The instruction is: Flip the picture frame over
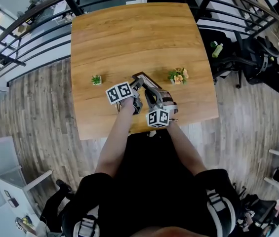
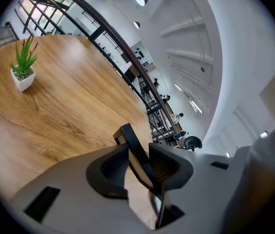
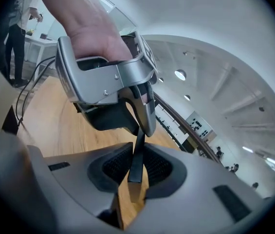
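Note:
The picture frame [image 1: 143,78], dark-edged, is held tilted above the wooden table [image 1: 129,38] near its front edge, between both grippers. My left gripper [image 1: 137,89] is shut on it; in the left gripper view the frame's dark edge [image 2: 127,136] slants up between the pads of that gripper [image 2: 139,167]. My right gripper [image 1: 154,98] is shut on the frame from the near side. In the right gripper view a thin edge of the frame [image 3: 138,150] stands between that gripper's [image 3: 137,167] pads, with the left gripper [image 3: 140,125] and the hand holding it just above.
A small green plant in a white pot [image 1: 96,80] [image 2: 23,69] stands left of the frame. A pot of orange flowers [image 1: 179,76] stands to its right. A dark railing [image 1: 40,14] runs behind the table, and office chairs [image 1: 258,58] stand at the right.

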A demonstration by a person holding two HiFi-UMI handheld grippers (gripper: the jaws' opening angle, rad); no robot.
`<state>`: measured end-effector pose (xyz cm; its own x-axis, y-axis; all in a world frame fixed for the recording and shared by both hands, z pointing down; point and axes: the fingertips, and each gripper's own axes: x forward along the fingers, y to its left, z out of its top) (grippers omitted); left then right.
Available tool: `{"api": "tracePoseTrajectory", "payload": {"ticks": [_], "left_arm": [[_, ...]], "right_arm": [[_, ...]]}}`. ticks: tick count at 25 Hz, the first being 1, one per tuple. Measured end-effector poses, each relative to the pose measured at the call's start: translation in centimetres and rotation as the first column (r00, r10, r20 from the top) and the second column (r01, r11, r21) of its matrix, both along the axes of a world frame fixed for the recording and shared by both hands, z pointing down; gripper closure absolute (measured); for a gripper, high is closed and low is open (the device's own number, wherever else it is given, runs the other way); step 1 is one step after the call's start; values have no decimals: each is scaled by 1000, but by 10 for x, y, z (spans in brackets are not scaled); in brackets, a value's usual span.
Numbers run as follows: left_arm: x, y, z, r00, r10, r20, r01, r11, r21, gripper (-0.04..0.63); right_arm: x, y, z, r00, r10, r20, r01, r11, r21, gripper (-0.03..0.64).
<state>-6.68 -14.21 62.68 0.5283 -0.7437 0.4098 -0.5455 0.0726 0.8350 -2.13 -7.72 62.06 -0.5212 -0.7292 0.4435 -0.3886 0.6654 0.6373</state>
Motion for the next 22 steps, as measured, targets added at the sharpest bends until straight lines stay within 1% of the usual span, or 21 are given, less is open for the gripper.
{"api": "tracePoseTrajectory", "payload": {"ticks": [2,5,11,18,22], "left_arm": [[0,0,-2,1000,0,-18,0,1000,12,454],[0,1,-6,998,-8,-66,10,999,37,468],[3,2,-14,992,-25,-121,35,996,80,494],[2,2,-23,973,-44,-228,69,992,105,509],[0,3,-26,966,-48,-256,78,991,109,515]], "right_arm": [[0,1,0,1000,-1,1,1,1000,11,538],[1,3,-1,1000,1,-1,-1,1000,24,534],[4,6,-3,998,22,52,-23,1000,12,524],[4,6,-10,999,23,46,-26,998,57,518],[2,7,-11,998,26,52,-29,997,65,512]]}}
